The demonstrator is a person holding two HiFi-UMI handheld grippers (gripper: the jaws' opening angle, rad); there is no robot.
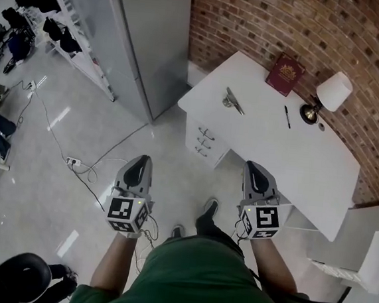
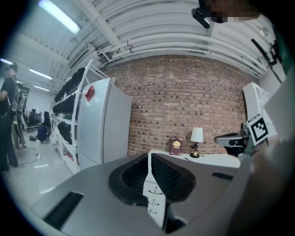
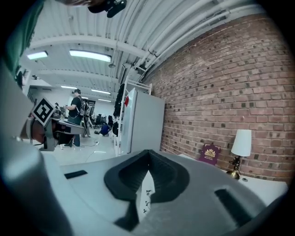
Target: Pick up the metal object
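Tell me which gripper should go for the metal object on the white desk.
Right, probably. The right gripper hangs at the near edge of the desk, closer to the metal object; the left gripper is over the floor, farther off.

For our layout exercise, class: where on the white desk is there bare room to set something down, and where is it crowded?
Largest free patch: the desk from the pen to the edge nearest the person. A smaller one lies between the metal object and the pen. Crowded along the brick wall: book and lamp.
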